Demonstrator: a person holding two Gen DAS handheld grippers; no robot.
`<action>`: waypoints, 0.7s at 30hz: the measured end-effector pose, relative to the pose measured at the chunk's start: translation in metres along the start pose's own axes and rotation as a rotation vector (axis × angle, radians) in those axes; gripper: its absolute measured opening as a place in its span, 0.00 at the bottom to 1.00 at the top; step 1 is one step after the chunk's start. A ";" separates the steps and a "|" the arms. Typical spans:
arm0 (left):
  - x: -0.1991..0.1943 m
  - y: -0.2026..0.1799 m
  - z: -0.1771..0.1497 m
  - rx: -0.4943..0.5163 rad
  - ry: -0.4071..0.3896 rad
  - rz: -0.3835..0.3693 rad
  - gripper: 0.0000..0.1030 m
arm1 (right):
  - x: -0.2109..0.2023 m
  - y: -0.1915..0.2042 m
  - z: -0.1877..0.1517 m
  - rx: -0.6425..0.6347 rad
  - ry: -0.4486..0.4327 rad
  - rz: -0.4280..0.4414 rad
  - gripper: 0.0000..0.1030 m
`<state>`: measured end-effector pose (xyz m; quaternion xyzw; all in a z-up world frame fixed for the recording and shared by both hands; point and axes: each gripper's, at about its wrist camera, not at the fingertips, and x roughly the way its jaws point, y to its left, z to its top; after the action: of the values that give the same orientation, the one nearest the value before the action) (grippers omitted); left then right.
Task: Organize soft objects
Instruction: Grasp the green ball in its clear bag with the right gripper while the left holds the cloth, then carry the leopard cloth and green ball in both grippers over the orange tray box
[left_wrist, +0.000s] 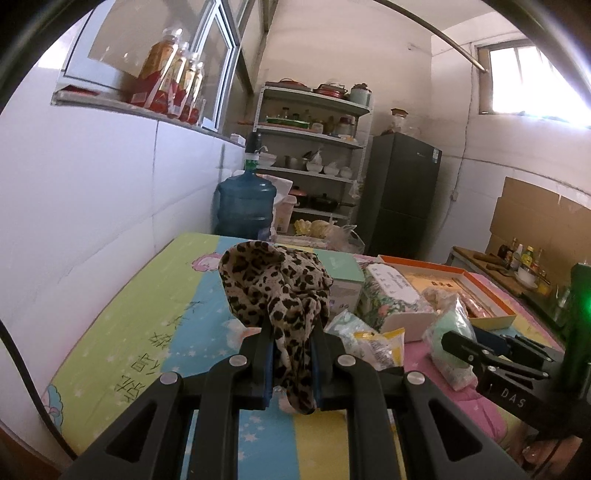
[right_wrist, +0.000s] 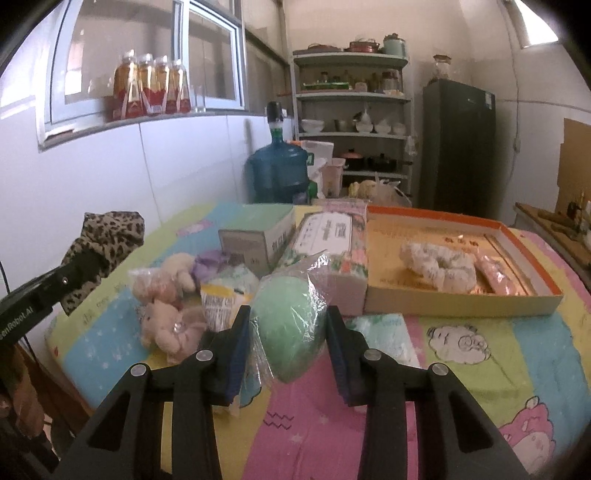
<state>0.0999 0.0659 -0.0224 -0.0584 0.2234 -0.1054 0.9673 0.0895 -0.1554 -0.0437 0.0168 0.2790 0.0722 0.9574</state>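
So the bench (right_wrist: 480, 354) has a pastel cartoon cover, and sitting on it: an orange-rimmed box (right_wrist: 458, 295), floral tissue pack (right_wrist: 332, 236), green carton (right_wrist: 255, 236), pink plush toys (right_wrist: 166, 306).

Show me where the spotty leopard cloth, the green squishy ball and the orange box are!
leopard cloth (left_wrist: 277, 284), left wrist view, on the bunched top.
green ball (right_wrist: 288, 328), right wrist view, on its wrapped front.
orange box (right_wrist: 424, 213), right wrist view, on its far rim.

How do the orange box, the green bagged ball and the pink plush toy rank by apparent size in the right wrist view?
1. Orange box, clearly largest.
2. Green bagged ball, though it sits nearest the camera, between the right gripper fingers, which inflates it.
3. Pink plush toy, smallest.
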 end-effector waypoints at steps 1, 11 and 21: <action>0.000 -0.003 0.001 0.004 -0.002 0.000 0.15 | -0.001 -0.001 0.001 0.000 -0.006 0.001 0.39; 0.006 -0.031 0.014 0.029 -0.010 -0.021 0.15 | -0.016 -0.017 0.017 0.004 -0.062 -0.008 0.39; 0.022 -0.065 0.021 0.054 0.007 -0.071 0.15 | -0.027 -0.043 0.024 0.028 -0.087 -0.039 0.39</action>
<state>0.1170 -0.0006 -0.0020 -0.0400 0.2218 -0.1459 0.9633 0.0854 -0.2020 -0.0117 0.0277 0.2382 0.0488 0.9696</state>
